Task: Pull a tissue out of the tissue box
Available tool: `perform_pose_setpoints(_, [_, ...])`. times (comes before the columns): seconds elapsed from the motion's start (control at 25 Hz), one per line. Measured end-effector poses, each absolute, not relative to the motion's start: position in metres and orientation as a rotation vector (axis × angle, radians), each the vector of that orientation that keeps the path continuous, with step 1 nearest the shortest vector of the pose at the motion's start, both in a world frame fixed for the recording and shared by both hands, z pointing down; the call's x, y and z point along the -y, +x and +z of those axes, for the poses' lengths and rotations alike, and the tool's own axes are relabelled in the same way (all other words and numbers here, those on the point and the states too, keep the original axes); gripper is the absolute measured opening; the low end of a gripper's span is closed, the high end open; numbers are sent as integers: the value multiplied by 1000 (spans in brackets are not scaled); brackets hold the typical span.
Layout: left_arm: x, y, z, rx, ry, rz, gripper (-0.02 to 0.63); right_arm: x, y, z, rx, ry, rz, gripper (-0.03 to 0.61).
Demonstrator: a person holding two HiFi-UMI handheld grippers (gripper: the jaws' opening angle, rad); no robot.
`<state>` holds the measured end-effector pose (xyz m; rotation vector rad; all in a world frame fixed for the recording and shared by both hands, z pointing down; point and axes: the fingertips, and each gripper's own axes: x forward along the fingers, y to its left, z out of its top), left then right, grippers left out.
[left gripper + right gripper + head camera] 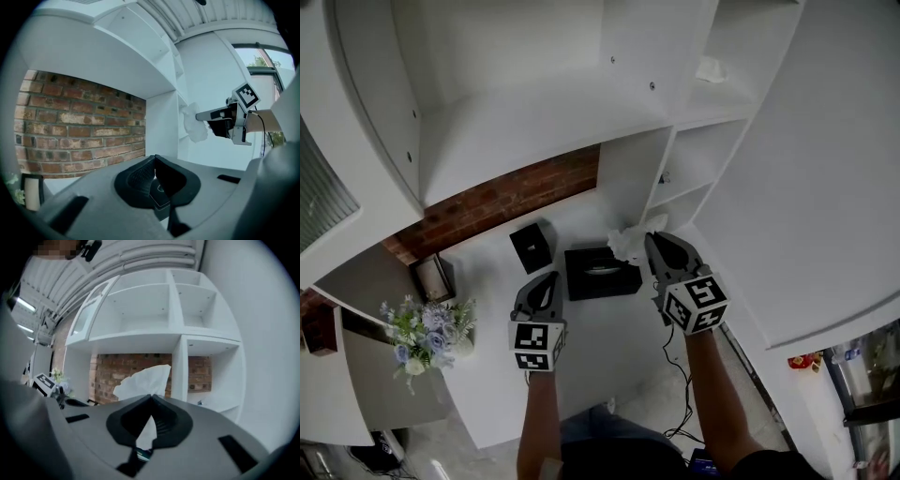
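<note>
Left of the tissue box (600,274): your left gripper (547,278), jaws together on nothing, tips just off the box's left end, the nearer of your two hands to the box itself. Above the box's far right corner: the tissue (627,244), a crumpled white sheet whose long axis appears to run from the clamp back down toward the slot; whether its tail has cleared the opening cannot be made out. Right of that: your right gripper (651,240), jaws clamped on the tissue, so any further pull should go up and away from the box.
</note>
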<state>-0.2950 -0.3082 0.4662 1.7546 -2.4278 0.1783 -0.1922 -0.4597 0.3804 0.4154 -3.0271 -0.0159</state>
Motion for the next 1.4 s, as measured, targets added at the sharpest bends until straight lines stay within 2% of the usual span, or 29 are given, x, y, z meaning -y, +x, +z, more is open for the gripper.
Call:
perform_pose_setpoints(0.28, [316, -285, 439, 2446, 1820, 164, 9, 474, -133, 372, 3135, 729, 246, 0])
perform_pose_setpoints(0.68, [324, -266, 419, 2445, 1898, 146, 9, 475, -74, 408, 3091, 965, 380, 0])
perform_pose_setpoints(1.4, [325, -259, 427, 2425, 1900, 171, 9, 471, -66, 433, 3033, 986, 404, 0])
